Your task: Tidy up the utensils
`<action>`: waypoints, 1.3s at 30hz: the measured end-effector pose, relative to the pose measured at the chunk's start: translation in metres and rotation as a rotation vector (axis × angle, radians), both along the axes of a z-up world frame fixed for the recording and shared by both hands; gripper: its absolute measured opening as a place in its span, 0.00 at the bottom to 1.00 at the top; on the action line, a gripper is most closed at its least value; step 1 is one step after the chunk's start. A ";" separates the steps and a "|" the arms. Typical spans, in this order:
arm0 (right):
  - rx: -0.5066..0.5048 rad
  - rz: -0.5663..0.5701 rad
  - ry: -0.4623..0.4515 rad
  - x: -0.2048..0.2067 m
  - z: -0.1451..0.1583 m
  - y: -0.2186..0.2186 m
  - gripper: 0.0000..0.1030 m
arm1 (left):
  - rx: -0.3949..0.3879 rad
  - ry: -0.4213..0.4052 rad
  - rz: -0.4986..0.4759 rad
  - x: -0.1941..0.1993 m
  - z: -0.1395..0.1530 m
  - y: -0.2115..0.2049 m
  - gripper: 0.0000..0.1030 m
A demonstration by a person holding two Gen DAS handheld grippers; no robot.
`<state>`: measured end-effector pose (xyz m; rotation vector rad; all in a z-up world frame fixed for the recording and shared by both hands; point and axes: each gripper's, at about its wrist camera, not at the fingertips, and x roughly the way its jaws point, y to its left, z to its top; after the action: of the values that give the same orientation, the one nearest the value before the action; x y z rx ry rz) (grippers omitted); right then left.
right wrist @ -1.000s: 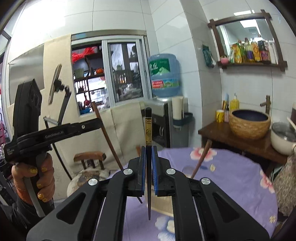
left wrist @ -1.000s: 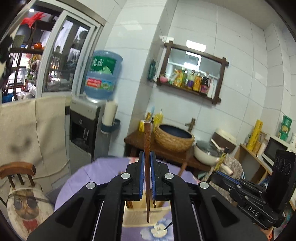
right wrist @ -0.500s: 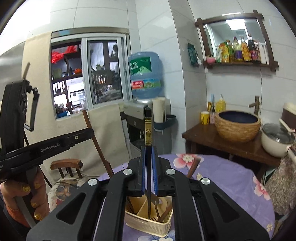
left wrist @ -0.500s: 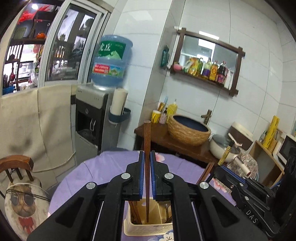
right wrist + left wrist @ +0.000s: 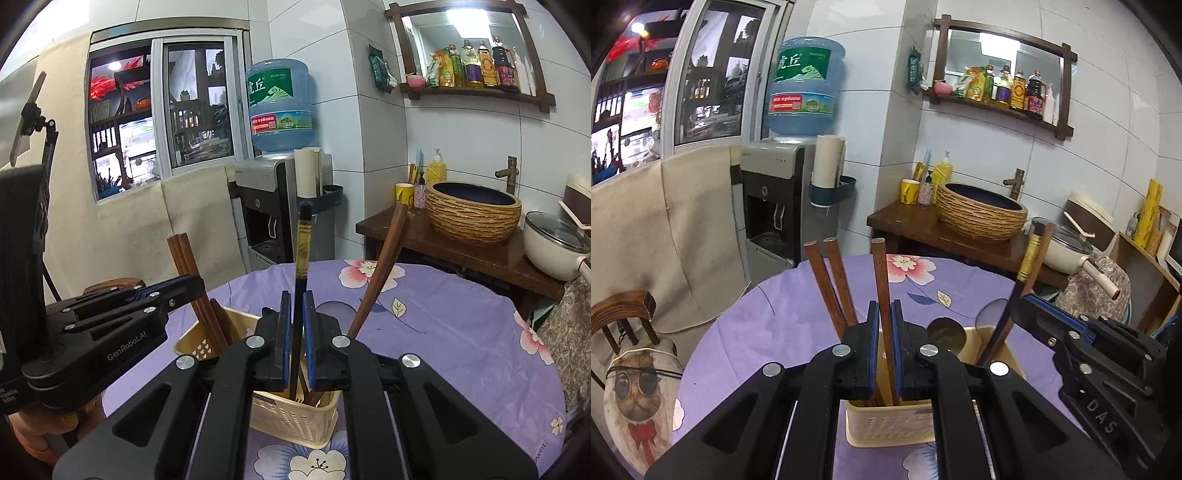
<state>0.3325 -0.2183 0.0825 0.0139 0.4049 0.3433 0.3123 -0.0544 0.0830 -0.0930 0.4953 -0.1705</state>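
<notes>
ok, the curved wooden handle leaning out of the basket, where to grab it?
Grip the wooden handle on its bare upper stretch, well above the basket rim, coming from above with the jaws across the shaft. It leans right, clear of the chopsticks on the left side.

A cream utensil basket (image 5: 295, 417) with perforated walls stands on a lilac tablecloth (image 5: 443, 325) printed with pink and white flowers; brown wooden chopsticks (image 5: 827, 284) inside — one black chopstick (image 5: 303, 254) with a gold, perhaps patterned, band.
</notes>
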 end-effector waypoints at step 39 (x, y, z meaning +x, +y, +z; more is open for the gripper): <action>-0.004 -0.106 -0.145 -0.344 -0.085 -0.016 0.94 | 0.046 -0.178 0.030 -0.302 -0.072 0.067 0.94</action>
<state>-0.0115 -0.2348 -0.0023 0.0062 0.2606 0.2367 0.0100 0.0126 0.0109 -0.0395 0.3201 -0.1362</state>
